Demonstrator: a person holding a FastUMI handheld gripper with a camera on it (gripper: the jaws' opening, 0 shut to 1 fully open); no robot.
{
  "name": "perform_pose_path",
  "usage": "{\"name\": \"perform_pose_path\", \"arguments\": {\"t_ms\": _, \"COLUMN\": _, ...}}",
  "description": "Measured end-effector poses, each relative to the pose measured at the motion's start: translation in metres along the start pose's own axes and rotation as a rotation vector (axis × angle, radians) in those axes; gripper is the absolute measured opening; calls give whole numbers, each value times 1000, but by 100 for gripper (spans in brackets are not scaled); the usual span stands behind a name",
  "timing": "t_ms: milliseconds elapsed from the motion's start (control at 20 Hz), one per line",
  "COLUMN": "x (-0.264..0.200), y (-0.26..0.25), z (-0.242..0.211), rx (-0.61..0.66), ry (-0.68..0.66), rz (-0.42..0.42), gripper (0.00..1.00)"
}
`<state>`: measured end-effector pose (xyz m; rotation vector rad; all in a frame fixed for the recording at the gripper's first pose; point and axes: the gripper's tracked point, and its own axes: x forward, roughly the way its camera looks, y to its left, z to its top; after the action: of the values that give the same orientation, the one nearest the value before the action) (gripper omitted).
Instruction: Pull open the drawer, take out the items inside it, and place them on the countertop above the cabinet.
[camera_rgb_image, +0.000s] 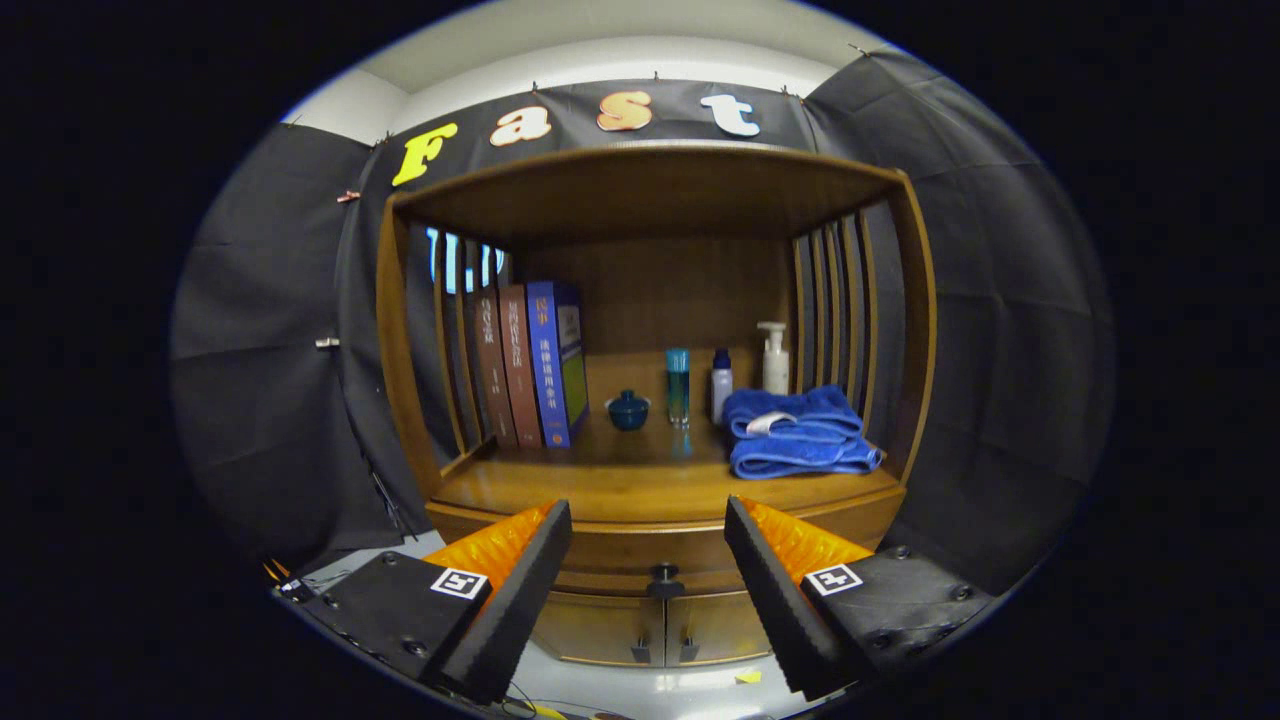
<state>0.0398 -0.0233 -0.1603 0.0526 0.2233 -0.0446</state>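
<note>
Tongs spread wide, empty, drawer knob just ahead between them; drawer seemingly closed; closing off-centre could slip off the small knob, leaving it shut

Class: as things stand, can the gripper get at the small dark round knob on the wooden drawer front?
Probably yes. The gripper is open, and the small dark round knob sits between its fingers, beyond them, with nothing in between. It must advance first.

Books left, folded towels right, on countertop above drawer.
</note>
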Motion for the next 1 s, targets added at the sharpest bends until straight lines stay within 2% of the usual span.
{"name": "perform_pose_path", "arguments": {"t_ms": 450, "x": 72, "y": -17, "z": -93, "rx": 19, "ry": 131, "rz": -47, "gripper": 100}}
{"name": "perform_pose_path", "arguments": {"t_ms": 750, "x": 102, "y": -20, "z": -138, "rx": 12, "ry": 220, "rz": -58, "gripper": 100}}
{"name": "perform_pose_path", "arguments": {"t_ms": 850, "x": 108, "y": -23, "z": -149, "rx": -1, "ry": 250, "rz": -66, "gripper": 95}}
{"name": "perform_pose_path", "arguments": {"t_ms": 1000, "x": 115, "y": -24, "z": -156, "rx": 10, "ry": 267, "rz": -73, "gripper": 80}}
